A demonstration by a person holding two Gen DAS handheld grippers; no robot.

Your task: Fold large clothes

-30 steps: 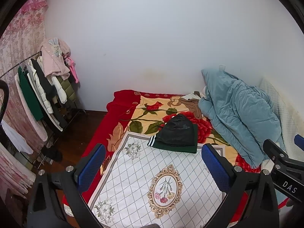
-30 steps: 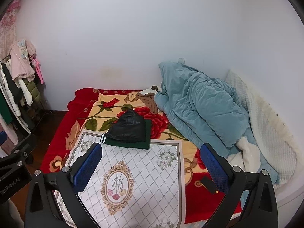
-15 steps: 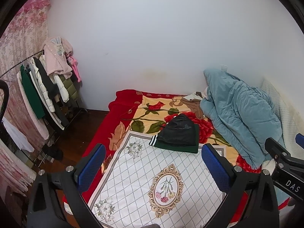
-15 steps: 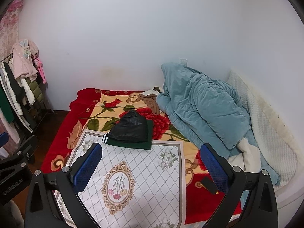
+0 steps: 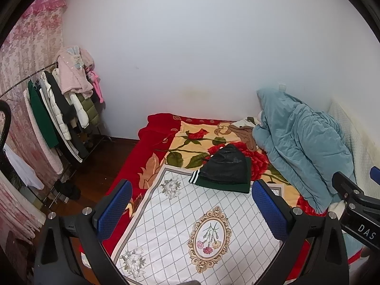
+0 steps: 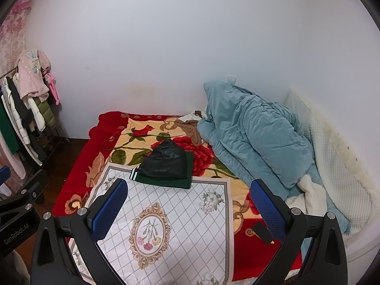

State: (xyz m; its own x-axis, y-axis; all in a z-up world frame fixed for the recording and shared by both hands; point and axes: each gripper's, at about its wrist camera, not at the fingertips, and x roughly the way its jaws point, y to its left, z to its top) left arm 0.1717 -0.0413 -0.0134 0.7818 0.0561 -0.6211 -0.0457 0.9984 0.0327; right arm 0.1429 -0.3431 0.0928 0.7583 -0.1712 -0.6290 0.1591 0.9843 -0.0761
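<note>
We noted the left tool [image 5: 191, 203] held above the bed [image 5: 142, 163], its blue pads spread wide with nothing between them. The right tool [image 6: 188, 203] was likewise spread and empty. Ahead of both tools lay the folded stack: a black garment [image 5: 224, 163] resting on a dark green garment [image 5: 225, 185], at the far edge of the white patterned cloth [image 5: 180, 223]. To the right of the stack sat a bunched teal quilt [image 6: 256, 133]. Far left of the left tool hung a clothes rack [image 5: 59, 109].
</note>
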